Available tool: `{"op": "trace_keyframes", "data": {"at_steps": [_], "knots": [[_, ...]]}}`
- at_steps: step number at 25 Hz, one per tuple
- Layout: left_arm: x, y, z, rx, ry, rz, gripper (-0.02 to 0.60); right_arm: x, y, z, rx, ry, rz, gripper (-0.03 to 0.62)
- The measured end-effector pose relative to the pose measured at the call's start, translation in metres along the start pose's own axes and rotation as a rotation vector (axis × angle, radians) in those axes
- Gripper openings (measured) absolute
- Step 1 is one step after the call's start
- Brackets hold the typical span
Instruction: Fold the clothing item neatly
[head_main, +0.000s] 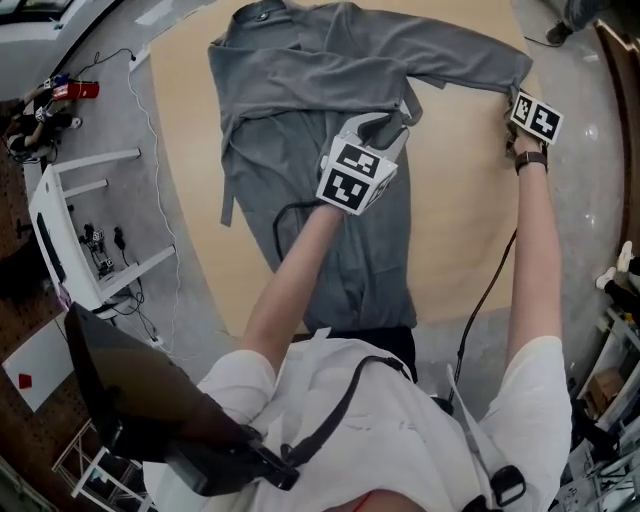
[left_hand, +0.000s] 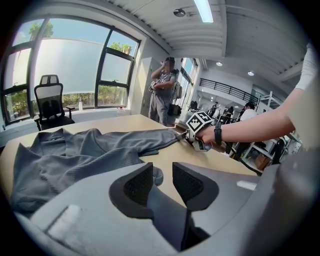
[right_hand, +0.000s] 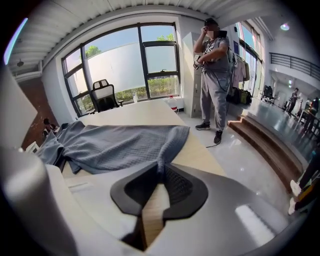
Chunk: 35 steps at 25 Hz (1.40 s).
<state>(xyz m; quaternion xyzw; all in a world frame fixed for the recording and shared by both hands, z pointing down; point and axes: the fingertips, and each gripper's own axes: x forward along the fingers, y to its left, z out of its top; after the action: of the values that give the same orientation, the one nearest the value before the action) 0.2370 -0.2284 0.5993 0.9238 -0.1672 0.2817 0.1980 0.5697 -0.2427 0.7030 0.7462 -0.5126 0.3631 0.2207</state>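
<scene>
Head view, shirt (head_main: 300, 90): grey, spread flat across the table (head_main: 460, 220), with one sleeve (head_main: 460, 60) stretched toward the table's right edge.
Left gripper view, left gripper (left_hand: 162, 172): above the shirt at mid-table, jaws partly apart, no cloth clamped.
Right gripper view, right gripper (right_hand: 161, 170): at the table's right edge, jaws closed on the sleeve's end.

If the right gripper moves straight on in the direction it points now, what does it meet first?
The right gripper already pinches the gray sleeve; next, probably the table beneath.
</scene>
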Motion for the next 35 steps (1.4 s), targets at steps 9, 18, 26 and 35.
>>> {"op": "trace_keyframes", "data": {"at_steps": [9, 18, 26, 35], "knots": [[-0.054, 0.040, -0.002, -0.061, -0.060, 0.089, 0.129, -0.059, 0.077, 0.059, -0.145, -0.168, 0.065, 0.043], [-0.131, 0.082, -0.008, -0.122, -0.139, 0.195, 0.129, -0.124, 0.225, 0.126, -0.300, -0.309, 0.308, 0.043], [-0.197, 0.124, -0.034, -0.206, -0.194, 0.307, 0.129, -0.167, 0.388, 0.132, -0.400, -0.347, 0.532, 0.043], [-0.235, 0.162, -0.072, -0.287, -0.189, 0.402, 0.129, -0.141, 0.548, 0.032, -0.471, -0.241, 0.687, 0.044]]}}
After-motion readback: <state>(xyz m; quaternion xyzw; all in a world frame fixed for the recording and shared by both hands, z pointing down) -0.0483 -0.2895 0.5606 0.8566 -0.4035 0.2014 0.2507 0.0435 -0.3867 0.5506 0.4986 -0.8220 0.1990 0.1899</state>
